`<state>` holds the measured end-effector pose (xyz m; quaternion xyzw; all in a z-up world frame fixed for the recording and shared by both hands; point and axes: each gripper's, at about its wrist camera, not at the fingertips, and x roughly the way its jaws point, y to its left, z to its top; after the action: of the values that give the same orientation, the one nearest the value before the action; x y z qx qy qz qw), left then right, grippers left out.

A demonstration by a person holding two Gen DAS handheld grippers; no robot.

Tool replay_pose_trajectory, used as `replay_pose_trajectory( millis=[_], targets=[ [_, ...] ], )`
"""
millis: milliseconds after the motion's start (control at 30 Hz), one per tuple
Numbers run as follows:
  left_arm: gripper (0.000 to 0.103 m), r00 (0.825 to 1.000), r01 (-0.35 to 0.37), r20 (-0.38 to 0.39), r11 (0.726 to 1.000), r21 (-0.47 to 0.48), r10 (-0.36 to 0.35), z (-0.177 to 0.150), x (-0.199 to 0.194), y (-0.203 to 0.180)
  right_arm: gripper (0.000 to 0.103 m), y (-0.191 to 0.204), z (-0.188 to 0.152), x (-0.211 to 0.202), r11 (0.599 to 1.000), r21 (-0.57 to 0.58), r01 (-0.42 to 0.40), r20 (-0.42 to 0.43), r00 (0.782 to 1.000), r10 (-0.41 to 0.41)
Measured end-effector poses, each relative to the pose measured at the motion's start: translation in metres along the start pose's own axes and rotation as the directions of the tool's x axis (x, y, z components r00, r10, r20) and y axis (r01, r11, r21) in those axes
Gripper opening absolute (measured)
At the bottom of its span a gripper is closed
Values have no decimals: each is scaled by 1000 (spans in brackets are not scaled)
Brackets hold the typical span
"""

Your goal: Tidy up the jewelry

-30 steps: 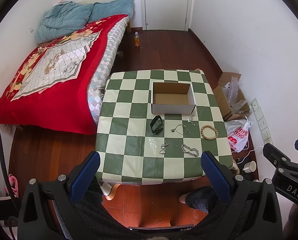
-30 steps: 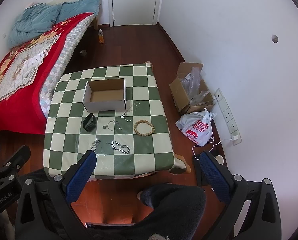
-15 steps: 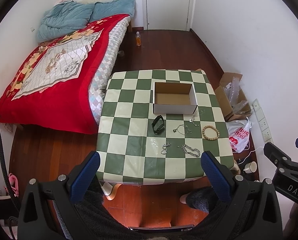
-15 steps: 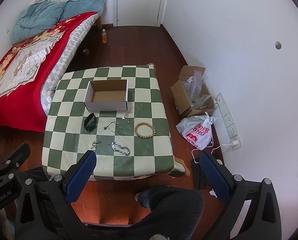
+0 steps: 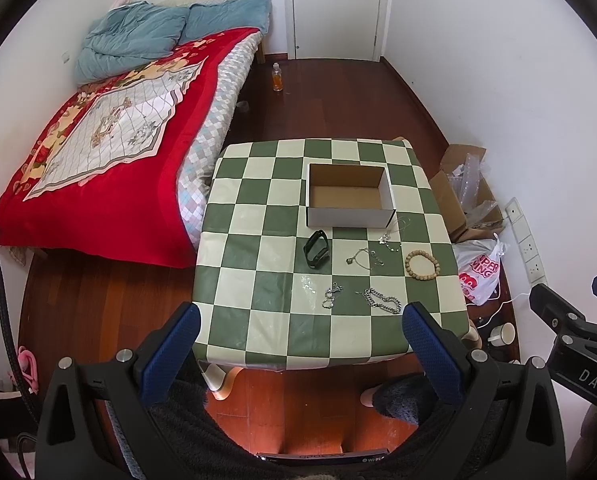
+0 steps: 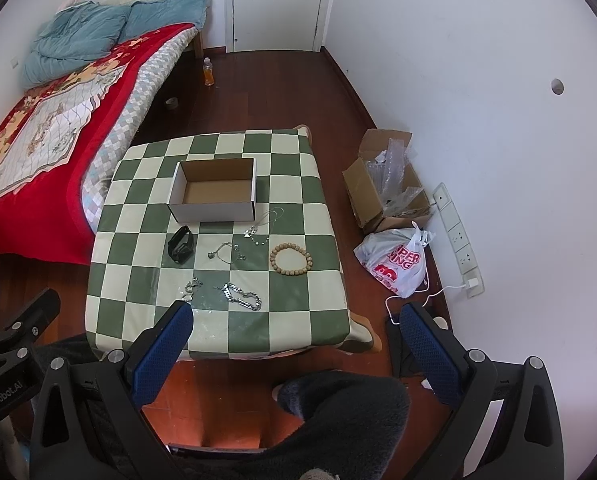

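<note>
1. we're in a home bedroom: a bed (image 5: 110, 152) with a red patterned blanket (image 6: 38, 132) runs along the left wall, a blue duvet (image 5: 138, 36) bunched at its head.
2. dark wood floor (image 5: 338, 100), white walls, a white door (image 6: 278, 4) at the far end.
3. low worktop (image 5: 258, 280) in a green-and-cream checked cloth.
4. household clutter by the wall: an open cardboard carton (image 6: 382, 196), a shopping bag (image 6: 398, 264), a wall socket strip (image 6: 458, 240).

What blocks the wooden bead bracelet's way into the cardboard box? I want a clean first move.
Nothing visible does. The wooden bead bracelet lies apart from the other pieces; the cardboard box is open-topped and empty. Only a thin necklace lies on the cloth between them.
</note>
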<state>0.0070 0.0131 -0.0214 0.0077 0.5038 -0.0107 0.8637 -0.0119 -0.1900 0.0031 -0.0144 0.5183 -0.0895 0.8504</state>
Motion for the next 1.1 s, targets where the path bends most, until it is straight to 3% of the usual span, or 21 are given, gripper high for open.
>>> replay_pose_trajectory(
  millis=[333,500,667,900,1100],
  targets=[
    [103,1000,-10,2,1000,1,10,3,-1,-5,103,0,-1,0,1000,6,-6,3,1000,6],
    [103,996,-87,5,996,-19,87,14,41,1,103,-4,-1,16,999,40,-16,2,1000,16],
    [103,980,-166,-109,986,5,166,25,126,0,103,-13,8,80,994,104,-19,-51,998,25],
    [103,956,-179,-223,981,73,191,23,213,-19,103,-13,8,187,990,143,-13,-196,980,42],
    [103,942,-178,-259,972,156,214,25,266,-37,103,-23,5,267,981,195,-7,-286,956,63]
  ],
)
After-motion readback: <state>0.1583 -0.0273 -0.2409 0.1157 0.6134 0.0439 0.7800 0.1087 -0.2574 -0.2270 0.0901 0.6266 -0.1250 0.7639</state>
